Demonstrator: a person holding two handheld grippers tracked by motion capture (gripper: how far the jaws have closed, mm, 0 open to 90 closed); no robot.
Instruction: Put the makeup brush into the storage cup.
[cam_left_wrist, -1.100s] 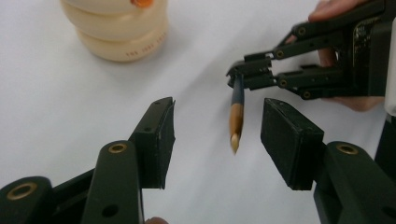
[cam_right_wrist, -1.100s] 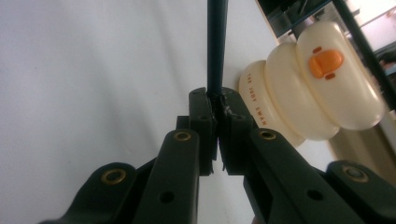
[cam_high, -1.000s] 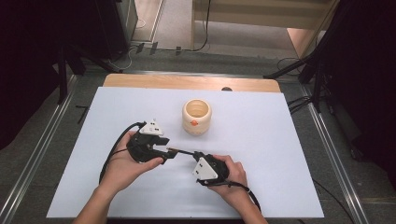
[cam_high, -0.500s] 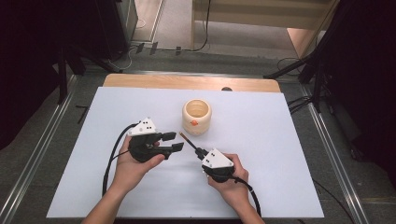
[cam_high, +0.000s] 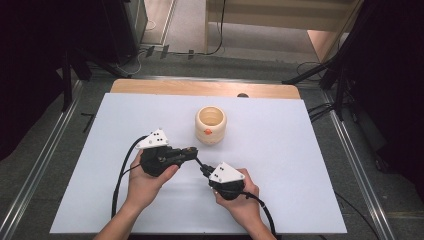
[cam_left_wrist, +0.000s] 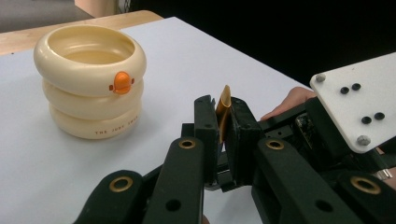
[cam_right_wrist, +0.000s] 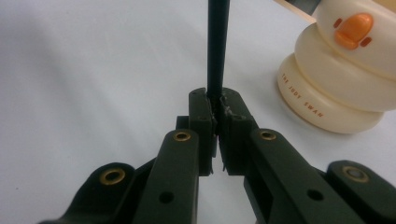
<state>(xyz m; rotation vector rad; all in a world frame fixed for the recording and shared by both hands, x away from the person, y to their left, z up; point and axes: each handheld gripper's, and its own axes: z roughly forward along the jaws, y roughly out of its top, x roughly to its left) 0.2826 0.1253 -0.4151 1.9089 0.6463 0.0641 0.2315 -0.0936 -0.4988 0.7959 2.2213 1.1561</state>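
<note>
A cream ringed cup (cam_high: 210, 125) with an orange beak stands mid-table, also seen as the cup (cam_left_wrist: 88, 79) and the cup (cam_right_wrist: 341, 79). My left gripper (cam_high: 191, 150) lies just in front of it; its jaws have just been closing and now pinch a thin orange-yellow piece (cam_left_wrist: 224, 103) at the left gripper (cam_left_wrist: 224, 122) tips. My right gripper (cam_high: 204, 171) sits close to the right, shut on a thin black rod (cam_right_wrist: 218, 46) that sticks out past the right gripper (cam_right_wrist: 215, 105) toward the left gripper's jaws. The rod (cam_high: 199, 163) runs between both tips.
The white sheet (cam_high: 300, 150) covers the table, with a wooden strip (cam_high: 200, 88) along the far edge. Metal rails (cam_high: 350, 150) run down both sides. Cables trail from each gripper toward the person. The right gripper's white plate (cam_left_wrist: 357, 105) stands near the left jaws.
The left gripper's jaws, spread half a second ago, have closed. The right hand pulled the black rod away to the right a second ago and has held still since.
</note>
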